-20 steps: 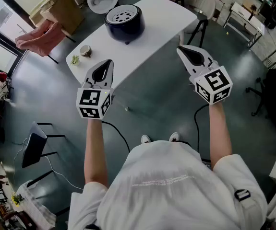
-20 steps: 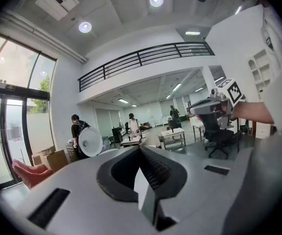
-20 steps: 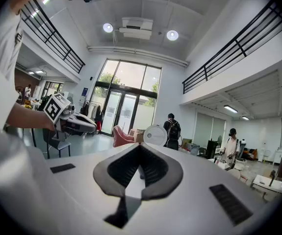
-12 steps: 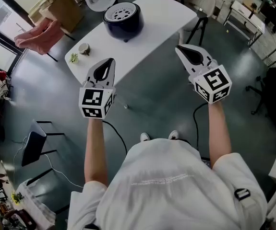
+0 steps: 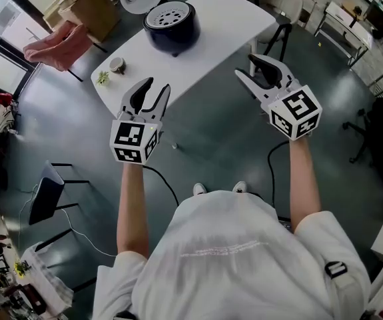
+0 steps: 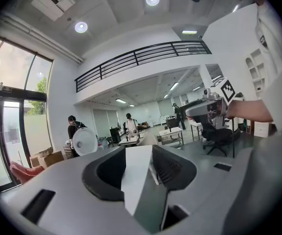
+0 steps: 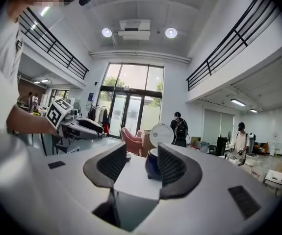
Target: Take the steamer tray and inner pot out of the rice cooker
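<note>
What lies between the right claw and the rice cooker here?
Only bare white table: the head view shows nothing standing between the open right claw and the rice cooker, and the right gripper view agrees.

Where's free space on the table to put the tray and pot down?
The table is bare right of the cooker, out to its far corner, and along the near edge between cooker and cup. The cup's corner is crowded.

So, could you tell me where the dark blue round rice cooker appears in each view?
Head view: the dark blue round rice cooker sits top centre on the white table.
Left gripper view: only its round white lid shows, left of centre.
Right gripper view: the cooker at centre, lid raised.
Shared landmark: the white table.
</note>
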Tool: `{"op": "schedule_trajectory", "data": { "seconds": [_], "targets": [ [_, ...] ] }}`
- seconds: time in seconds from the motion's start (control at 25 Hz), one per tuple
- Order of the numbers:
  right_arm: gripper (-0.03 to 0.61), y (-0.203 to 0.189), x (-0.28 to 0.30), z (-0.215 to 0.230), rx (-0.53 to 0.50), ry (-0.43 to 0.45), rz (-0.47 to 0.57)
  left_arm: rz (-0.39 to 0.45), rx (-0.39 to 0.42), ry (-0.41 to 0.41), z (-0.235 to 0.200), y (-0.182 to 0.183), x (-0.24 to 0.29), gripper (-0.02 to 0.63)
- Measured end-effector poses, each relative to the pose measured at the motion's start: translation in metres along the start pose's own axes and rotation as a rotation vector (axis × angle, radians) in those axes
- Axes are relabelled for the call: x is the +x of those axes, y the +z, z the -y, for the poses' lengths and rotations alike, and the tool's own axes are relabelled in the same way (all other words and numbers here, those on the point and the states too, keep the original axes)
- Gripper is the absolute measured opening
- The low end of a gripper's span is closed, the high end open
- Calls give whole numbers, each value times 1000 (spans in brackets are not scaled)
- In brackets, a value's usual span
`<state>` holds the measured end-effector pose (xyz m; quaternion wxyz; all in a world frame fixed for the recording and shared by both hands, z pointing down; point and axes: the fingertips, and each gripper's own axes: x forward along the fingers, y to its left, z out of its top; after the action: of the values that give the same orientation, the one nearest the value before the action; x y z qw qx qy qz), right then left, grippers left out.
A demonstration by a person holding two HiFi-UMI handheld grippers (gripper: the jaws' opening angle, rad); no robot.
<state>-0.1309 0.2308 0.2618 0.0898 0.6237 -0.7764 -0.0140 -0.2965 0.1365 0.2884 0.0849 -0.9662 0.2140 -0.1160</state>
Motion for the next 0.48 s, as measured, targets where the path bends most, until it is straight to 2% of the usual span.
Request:
{"op": "schedule_trajectory", "data": {
  "seconds": [0.16, 0.28, 0.48],
  "targets": [
    [223, 1, 0, -5, 1, 64, 25, -8, 1, 13, 4, 1, 5, 187],
    [253, -1, -4, 0, 1, 79, 37, -16, -9, 18, 10, 1, 13, 187],
    [227, -6, -20, 16, 30, 103, 44, -26, -26, 10, 32, 5, 28, 187]
  ]
}}
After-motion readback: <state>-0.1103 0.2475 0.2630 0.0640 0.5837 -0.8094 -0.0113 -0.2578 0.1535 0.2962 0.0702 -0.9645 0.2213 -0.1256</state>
